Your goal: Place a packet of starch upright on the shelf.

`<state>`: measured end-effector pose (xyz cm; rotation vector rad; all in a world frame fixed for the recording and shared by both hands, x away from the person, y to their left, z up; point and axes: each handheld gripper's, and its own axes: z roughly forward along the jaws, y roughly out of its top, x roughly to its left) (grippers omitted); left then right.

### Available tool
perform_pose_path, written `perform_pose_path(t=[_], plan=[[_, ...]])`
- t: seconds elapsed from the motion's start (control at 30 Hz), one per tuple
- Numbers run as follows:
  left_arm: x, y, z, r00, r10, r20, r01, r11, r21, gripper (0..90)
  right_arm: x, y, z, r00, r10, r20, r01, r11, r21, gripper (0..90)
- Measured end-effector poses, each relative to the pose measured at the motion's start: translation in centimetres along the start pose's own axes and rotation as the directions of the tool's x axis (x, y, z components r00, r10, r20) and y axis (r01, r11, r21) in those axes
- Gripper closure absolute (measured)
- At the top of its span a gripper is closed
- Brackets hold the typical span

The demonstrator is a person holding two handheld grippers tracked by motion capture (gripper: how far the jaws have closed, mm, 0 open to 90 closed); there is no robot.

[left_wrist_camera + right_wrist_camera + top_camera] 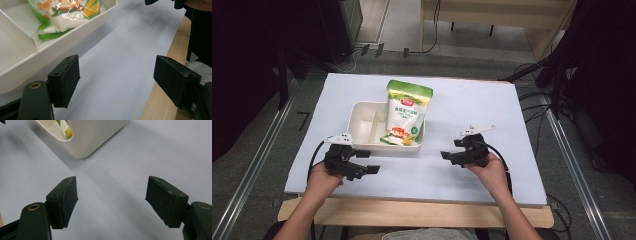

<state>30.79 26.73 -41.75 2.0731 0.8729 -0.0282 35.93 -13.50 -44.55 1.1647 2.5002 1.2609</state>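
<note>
Both grippers rest empty near the tray with the bag in it

At mid-frame in the high view, the bag (pixel 408 114) stands tilted in the right compartment of the white tray (pixel 362 119), top above the rim. The left gripper (pixel 364 169) at lower left and the right gripper (pixel 446 155) at lower right both gape wide, holding nothing. Any regrasp should probably approach the bag's upper edge, with 1 gripper steadying the tray.

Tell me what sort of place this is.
Probably a lab or recording room: a table under a white sheet, metal rails on the floor beside it, and loose cables around dark equipment stands.
</note>
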Motion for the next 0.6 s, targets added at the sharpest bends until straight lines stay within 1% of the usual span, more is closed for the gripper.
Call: perform_pose_path(t=[0.23,0.4,0.47,0.6], plan=[[-0.04,-0.03,-0.06,1.0,-0.002,-0.004,0.002,1.0,0.001,21.8,-0.06,-0.04,-0.08,1.0,0.0,0.009,0.0,1.0,0.002,26.5],[0.01,-0.03,-0.06,1.0,-0.004,0.001,0.004,1.0,-0.003,21.8,-0.16,-0.06,-0.24,0.9999,-0.007,0.009,0.007,1.0,-0.002,26.5],[0.03,-0.03,-0.07,1.0,-0.003,0.0,0.003,1.0,-0.003,21.8,-0.25,-0.06,-0.26,0.9999,0.003,0.013,-0.003,1.0,-0.002,26.5],[0.07,-0.02,-0.08,1.0,-0.006,-0.001,0.006,1.0,-0.004,21.8,-0.26,-0.08,-0.12,1.0,-0.004,0.009,0.003,1.0,0.005,26.5]])
